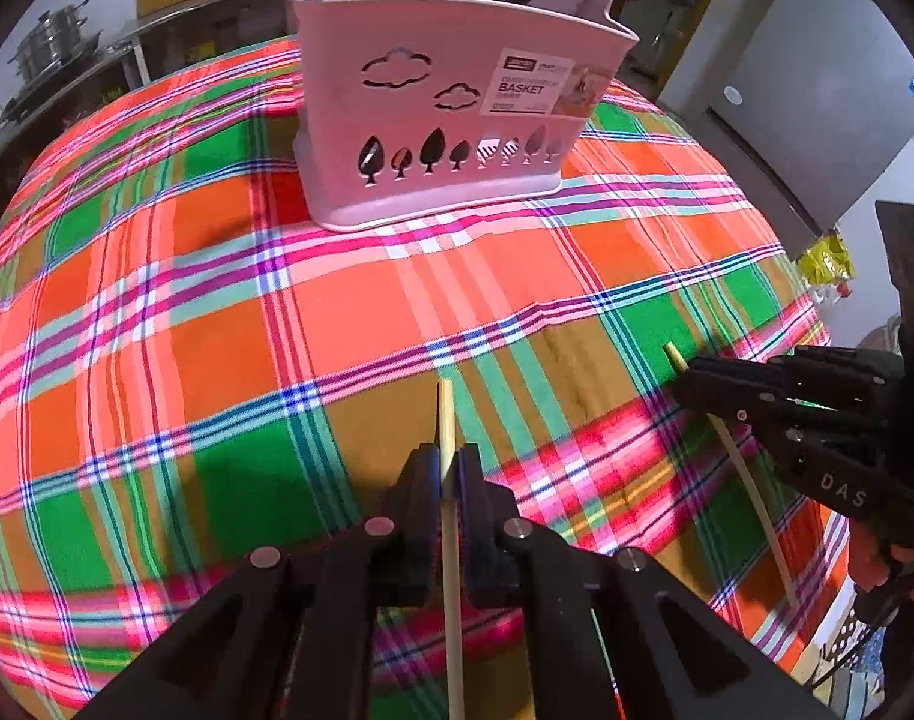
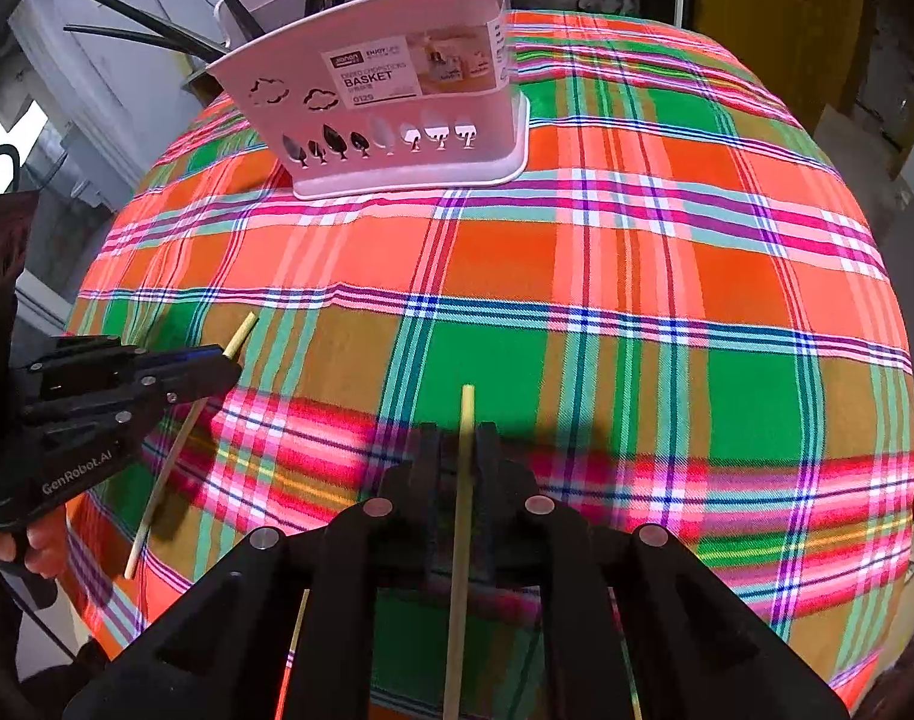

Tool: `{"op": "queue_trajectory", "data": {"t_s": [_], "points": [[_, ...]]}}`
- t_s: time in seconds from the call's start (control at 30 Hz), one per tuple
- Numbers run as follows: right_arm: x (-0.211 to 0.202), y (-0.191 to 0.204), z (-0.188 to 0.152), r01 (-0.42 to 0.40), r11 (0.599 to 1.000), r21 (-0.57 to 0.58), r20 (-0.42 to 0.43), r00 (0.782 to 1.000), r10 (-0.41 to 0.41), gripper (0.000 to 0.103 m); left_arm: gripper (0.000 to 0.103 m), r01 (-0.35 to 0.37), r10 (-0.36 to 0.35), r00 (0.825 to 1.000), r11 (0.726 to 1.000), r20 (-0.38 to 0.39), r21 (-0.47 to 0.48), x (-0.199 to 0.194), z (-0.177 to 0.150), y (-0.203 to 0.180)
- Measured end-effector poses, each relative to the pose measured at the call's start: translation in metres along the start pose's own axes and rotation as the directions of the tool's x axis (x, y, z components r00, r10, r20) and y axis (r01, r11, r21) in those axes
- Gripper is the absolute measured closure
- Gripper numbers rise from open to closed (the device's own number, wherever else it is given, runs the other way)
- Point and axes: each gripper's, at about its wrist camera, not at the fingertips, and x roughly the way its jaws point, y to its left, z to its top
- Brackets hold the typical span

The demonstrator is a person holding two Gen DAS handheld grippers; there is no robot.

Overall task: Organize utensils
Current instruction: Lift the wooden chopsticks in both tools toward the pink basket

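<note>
A pink plastic utensil basket [image 1: 450, 108] stands at the far side of the plaid-covered table, with dark chopsticks sticking out of it; it also shows in the right wrist view [image 2: 390, 108]. My left gripper [image 1: 447, 465] is shut on a pale wooden chopstick [image 1: 446, 414] that points toward the basket. My right gripper [image 2: 464, 444] is shut on another wooden chopstick [image 2: 467, 414]. Each gripper shows in the other's view, the right gripper [image 1: 688, 381] and the left gripper [image 2: 225, 360], held above the near part of the table.
The plaid tablecloth [image 1: 336, 312] covers the round table. Steel pots [image 1: 48, 42] sit on a counter at the back left. A grey cabinet [image 1: 817, 90] stands at the right. More thin sticks [image 2: 297, 630] show below the right gripper.
</note>
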Motion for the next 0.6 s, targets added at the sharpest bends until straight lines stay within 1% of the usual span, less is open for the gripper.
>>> {"op": "queue_trajectory", "data": {"t_s": [0.13, 0.2, 0.3, 0.47, 0.6], "points": [[0.001, 0.001, 0.002, 0.001, 1.0, -0.009, -0.018, 1.0, -0.001, 0.092, 0.097, 0.003, -0.002, 1.0, 1.0, -0.028, 0.005, 0.003, 0.009, 0.001], [0.002, 0.001, 0.004, 0.011, 1.0, -0.014, -0.024, 1.0, -0.011, 0.097, 0.097, -0.001, 0.002, 0.999, 1.0, -0.043, 0.021, 0.005, 0.014, 0.0], [0.004, 0.001, 0.005, 0.003, 1.0, -0.003, -0.032, 0.999, -0.003, 0.097, 0.097, -0.006, 0.009, 0.998, 0.999, -0.069, 0.036, 0.008, 0.021, -0.002], [0.005, 0.002, 0.005, 0.0, 1.0, -0.006, -0.029, 1.0, 0.0, 0.098, 0.097, -0.041, 0.045, 0.998, 0.997, -0.049, 0.071, 0.009, 0.02, -0.01], [-0.002, 0.004, 0.005, -0.015, 1.0, -0.005, -0.008, 1.0, 0.015, 0.098, 0.098, -0.034, 0.035, 0.999, 0.998, -0.022, 0.056, 0.002, 0.019, -0.011]]}}
